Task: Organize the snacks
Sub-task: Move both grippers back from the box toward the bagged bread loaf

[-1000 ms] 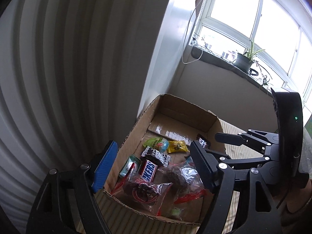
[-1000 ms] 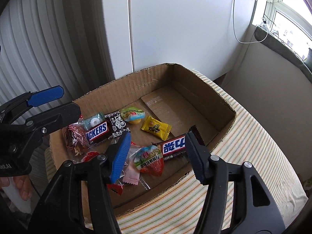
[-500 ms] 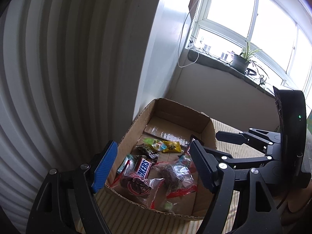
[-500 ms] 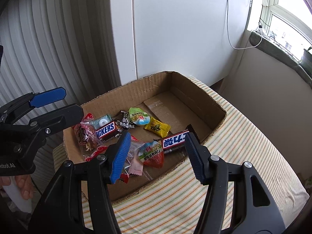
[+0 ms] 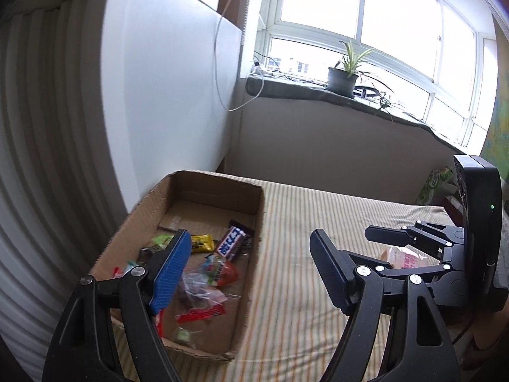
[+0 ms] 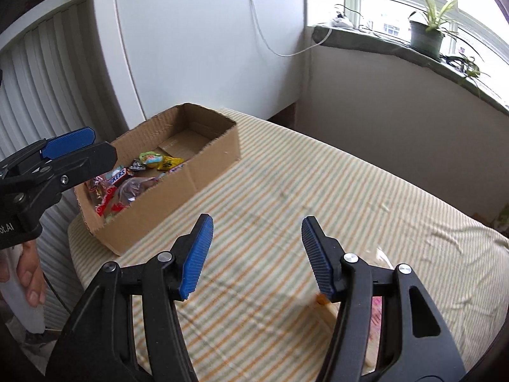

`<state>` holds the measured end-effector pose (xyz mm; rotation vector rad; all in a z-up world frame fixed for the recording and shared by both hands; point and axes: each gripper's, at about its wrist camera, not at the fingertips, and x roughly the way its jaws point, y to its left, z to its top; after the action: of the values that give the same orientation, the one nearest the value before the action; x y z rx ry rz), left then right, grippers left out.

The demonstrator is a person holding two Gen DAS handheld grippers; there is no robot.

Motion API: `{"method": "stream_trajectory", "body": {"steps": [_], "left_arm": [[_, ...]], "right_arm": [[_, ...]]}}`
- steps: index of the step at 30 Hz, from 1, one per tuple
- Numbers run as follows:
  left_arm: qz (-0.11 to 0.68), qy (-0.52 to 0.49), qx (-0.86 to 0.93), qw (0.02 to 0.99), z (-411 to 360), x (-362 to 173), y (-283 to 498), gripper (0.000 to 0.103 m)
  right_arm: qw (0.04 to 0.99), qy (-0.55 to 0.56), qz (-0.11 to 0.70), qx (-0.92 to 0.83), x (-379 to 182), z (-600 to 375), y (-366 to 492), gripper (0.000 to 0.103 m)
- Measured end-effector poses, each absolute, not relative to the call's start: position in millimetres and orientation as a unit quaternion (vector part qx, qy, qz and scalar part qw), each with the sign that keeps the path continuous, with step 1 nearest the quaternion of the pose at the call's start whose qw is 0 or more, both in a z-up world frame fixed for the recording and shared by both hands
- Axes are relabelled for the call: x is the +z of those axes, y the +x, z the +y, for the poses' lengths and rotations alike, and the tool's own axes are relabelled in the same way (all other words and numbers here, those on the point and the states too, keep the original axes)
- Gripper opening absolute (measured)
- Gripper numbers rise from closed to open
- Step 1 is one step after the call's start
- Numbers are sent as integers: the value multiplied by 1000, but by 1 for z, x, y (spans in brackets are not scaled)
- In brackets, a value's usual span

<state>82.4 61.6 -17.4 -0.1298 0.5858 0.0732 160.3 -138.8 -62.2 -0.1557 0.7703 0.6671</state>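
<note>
A shallow cardboard box [image 5: 251,222] [image 6: 203,172] sits at the left of a striped tablecloth and holds several wrapped snacks, among them a Snickers bar [image 5: 230,243] and a yellow candy [image 5: 201,242]. My left gripper [image 5: 251,273] is open and empty, over the box's right wall. My right gripper [image 6: 256,254] is open and empty above bare cloth, right of the box. A clear-wrapped pink and orange snack [image 5: 402,258] lies on the cloth by the right gripper, partly hidden behind its right finger [image 6: 321,261].
The striped table [image 6: 334,191] is round and drops off at its edges. A white wall and ribbed panel stand behind the box. A windowsill with a potted plant [image 5: 343,73] is at the back. A green packet [image 5: 435,184] lies at the far right table edge.
Both grippers have pulled back and swung right, away from the box. The right gripper is now over bare cloth instead of over the box. Both stay open.
</note>
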Motion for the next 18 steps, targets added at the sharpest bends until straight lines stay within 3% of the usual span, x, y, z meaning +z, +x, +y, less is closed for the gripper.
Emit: {"method": "stream_trajectory", "body": {"steps": [10, 18], "left_arm": [[295, -2, -57, 954, -48, -16, 98, 77], [300, 28, -86, 950, -86, -18, 102, 77]], "right_arm": [[901, -13, 379, 209, -73, -297, 146, 66], [905, 1, 377, 194, -76, -327, 138, 66]]}}
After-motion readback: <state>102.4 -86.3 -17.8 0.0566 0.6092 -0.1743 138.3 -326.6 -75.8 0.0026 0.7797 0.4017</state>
